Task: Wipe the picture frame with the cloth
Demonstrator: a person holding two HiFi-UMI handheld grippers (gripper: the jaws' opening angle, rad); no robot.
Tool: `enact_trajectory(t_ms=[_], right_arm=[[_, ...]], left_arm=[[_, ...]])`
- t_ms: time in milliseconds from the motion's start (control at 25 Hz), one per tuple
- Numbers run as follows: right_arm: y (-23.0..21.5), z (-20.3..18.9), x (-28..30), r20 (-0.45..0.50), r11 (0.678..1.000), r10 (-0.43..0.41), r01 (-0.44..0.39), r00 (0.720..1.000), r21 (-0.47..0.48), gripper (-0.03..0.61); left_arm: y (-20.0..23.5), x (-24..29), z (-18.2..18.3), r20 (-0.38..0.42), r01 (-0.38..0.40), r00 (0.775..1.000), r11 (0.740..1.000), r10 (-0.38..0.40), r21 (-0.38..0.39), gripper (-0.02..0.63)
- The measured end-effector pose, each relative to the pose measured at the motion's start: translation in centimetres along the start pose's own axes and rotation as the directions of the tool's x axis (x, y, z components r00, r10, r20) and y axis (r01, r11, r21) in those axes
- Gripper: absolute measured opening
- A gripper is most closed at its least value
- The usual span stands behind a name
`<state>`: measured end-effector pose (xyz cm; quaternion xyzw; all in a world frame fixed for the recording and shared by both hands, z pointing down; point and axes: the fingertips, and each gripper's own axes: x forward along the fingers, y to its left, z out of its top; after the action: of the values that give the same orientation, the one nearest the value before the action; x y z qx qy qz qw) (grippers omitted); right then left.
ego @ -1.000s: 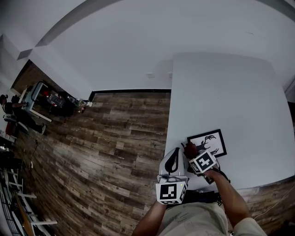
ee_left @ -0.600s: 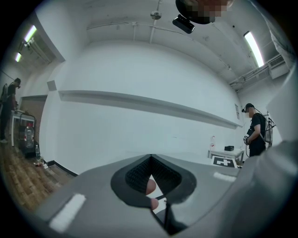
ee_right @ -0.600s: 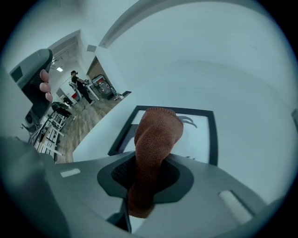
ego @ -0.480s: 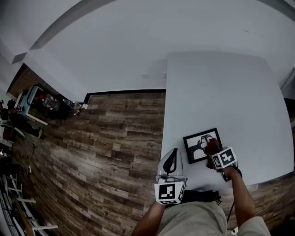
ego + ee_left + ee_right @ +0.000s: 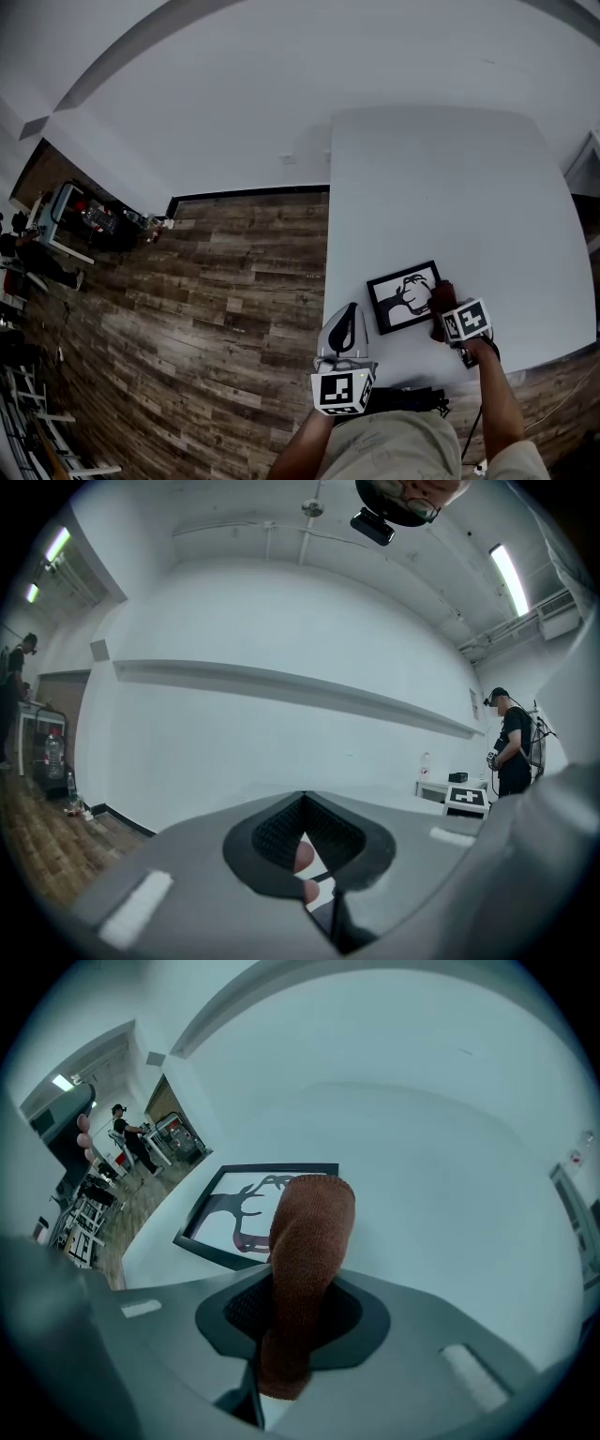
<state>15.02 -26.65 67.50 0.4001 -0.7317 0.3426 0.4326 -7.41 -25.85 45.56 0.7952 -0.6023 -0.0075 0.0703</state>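
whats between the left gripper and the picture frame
Nothing: in the head view only a bare strip of white table separates the left gripper from the picture frame. The cloth is at the frame's other side, in the right gripper.

Black picture frame lies flat on the table, rust-brown cloth at its right edge.

A white table has its far edge at a plain white wall. Dark wood-plank floor borders its left edge. A black baseboard lines the wall's foot. A cluttered cart stands far left. Fluorescent tubes light the ceiling.
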Motion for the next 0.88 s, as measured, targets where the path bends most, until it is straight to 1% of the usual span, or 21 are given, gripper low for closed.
enact_trajectory(t_ms=[120,200,320,400,480,560,640,760,800,880], right_arm=[[0.1,0.3,-0.7,0.026,1.000,0.004,-0.004,1.000,0.018,0.109],[0.3,1.1,-1.9,0.073,1.000,-0.005,0.003,0.997,0.025,0.109],[0.9,3.2,-4.4,0.195,1.000,-0.010,0.006,0.981,0.025,0.109],[1.6,5.0,-6.5,0.306,1.000,0.004,-0.003,0.952,-0.004,0.110],[2.5,6.8,-8.8,0.422,0.999,0.020,0.004,0.906,-0.054,0.109],[3.2,8.3,-11.2,0.526,0.996,0.021,0.030,0.850,-0.089,0.109],[3.7,9.4,-13.7,0.620,0.993,0.012,0.064,0.784,-0.100,0.110],[4.2,10.4,-17.3,0.739,0.987,-0.011,0.124,0.673,-0.099,0.110],[4.3,10.6,-18.3,0.768,0.985,-0.016,0.142,0.641,-0.097,0.110],[4.6,10.7,-19.8,0.809,0.983,-0.017,0.156,0.588,-0.093,0.110]], left_arm=[[-0.1,0.1,0.3,0.000,0.006,1.000,1.000,-0.006,0.003,0.000],[-0.2,0.3,0.5,0.002,0.009,1.000,1.000,-0.009,0.003,0.000],[-0.2,0.7,0.8,0.005,0.009,1.000,1.000,-0.009,0.010,0.000],[-0.3,1.0,0.7,-0.004,0.001,1.000,1.000,-0.001,0.021,0.000],[-0.2,1.2,0.7,-0.011,-0.006,1.000,1.000,0.006,0.028,0.000],[-0.1,1.4,0.8,-0.010,-0.006,1.000,1.000,0.006,0.027,0.000],[-0.2,1.5,1.1,-0.004,-0.005,1.000,1.000,0.005,0.031,0.000],[-0.4,1.8,1.9,0.007,-0.005,1.000,0.999,0.004,0.042,0.000],[-0.5,1.9,2.2,0.014,-0.003,1.000,0.999,0.002,0.043,0.000],[-0.6,1.9,2.8,0.028,0.001,1.000,0.999,-0.002,0.046,0.000]])
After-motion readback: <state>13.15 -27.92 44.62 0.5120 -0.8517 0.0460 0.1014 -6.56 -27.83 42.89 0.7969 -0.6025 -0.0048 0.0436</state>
